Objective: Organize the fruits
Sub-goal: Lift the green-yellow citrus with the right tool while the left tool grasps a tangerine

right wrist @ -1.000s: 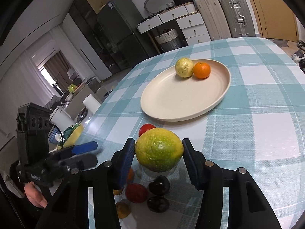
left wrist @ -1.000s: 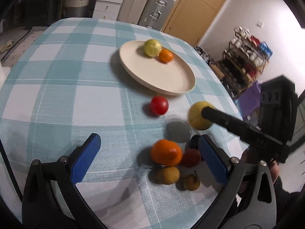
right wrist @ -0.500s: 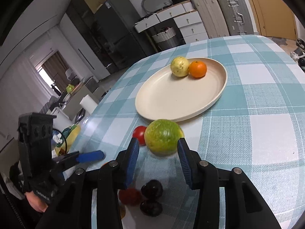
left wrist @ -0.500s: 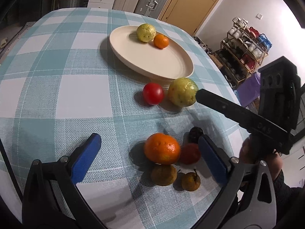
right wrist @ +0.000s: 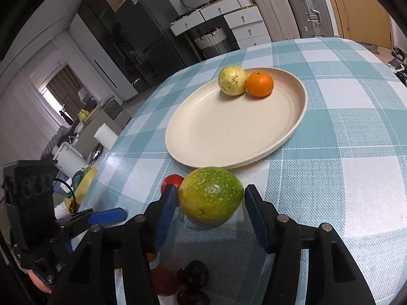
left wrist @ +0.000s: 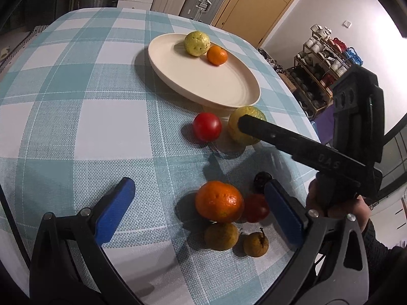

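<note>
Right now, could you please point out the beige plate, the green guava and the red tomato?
beige plate (right wrist: 203, 137): right wrist view, bare centre.
green guava (right wrist: 210, 196): right wrist view, middle of skin.
red tomato (left wrist: 206, 126): left wrist view, centre.

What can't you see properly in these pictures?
- Green fruit, left wrist view: the right gripper's finger covers part of it.
- Red tomato, right wrist view: mostly behind a blue finger and the green fruit.
- Dark fruits, right wrist view: the lower one is cut off by the bottom edge, so its kind is unclear.
- Shelf items, left wrist view: too small to name.
</note>
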Action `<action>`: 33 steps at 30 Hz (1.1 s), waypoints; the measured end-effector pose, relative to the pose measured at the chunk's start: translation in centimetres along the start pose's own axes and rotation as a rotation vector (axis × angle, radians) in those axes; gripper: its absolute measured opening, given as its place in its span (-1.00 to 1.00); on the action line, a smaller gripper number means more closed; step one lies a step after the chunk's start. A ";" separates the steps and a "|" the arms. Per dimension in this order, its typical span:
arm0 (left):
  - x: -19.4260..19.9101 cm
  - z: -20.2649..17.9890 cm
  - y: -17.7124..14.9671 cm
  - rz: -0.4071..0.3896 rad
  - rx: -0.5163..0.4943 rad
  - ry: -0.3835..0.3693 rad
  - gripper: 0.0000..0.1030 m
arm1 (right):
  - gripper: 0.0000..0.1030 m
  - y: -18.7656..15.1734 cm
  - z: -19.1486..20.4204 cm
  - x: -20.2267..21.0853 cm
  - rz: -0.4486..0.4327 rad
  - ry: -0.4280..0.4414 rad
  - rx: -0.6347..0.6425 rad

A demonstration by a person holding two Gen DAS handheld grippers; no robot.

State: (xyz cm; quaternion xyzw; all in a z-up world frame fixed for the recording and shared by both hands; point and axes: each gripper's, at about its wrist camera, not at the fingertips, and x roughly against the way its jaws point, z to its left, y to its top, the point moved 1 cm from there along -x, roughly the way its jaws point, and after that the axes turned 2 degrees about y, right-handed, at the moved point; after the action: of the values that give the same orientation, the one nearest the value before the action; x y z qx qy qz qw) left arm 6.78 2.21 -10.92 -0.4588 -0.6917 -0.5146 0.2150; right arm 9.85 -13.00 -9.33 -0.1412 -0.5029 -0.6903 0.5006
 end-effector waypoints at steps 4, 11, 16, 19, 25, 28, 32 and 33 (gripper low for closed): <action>-0.1 -0.1 0.1 0.006 -0.007 -0.011 0.97 | 0.09 0.1 -0.3 -0.8 0.013 0.015 -0.014; 0.2 -0.4 0.1 -0.002 -0.021 -0.027 0.93 | 0.06 -0.1 -0.7 -0.2 -0.007 0.033 -0.027; 0.1 -0.9 0.0 0.011 -0.042 -0.026 0.76 | 0.06 -0.2 -0.8 0.9 -0.031 0.038 -0.031; 0.0 -1.2 -0.1 0.019 -0.053 -0.027 0.66 | 0.06 -0.2 -0.8 1.5 -0.043 0.042 -0.034; -0.3 -1.5 -0.3 0.032 -0.060 -0.029 0.40 | 0.06 -0.3 -1.0 2.5 -0.078 0.047 -0.044; -0.5 -1.4 -0.4 0.050 -0.050 -0.043 0.24 | 0.06 -0.3 -1.3 2.7 -0.083 0.033 -0.052; -0.7 -1.4 -0.5 0.060 -0.047 -0.050 0.20 | 0.06 -0.4 -1.4 2.8 -0.086 0.037 -0.058; -0.8 -1.4 -0.5 0.062 -0.047 -0.050 0.19 | 0.06 -0.4 -1.4 2.8 -0.085 0.038 -0.057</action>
State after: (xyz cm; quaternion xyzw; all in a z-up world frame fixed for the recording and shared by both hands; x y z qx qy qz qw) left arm 6.45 0.60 -11.28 -0.4975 -0.6701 -0.5122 0.2027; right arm 8.63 -15.72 -8.26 -0.1206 -0.4789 -0.7277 0.4760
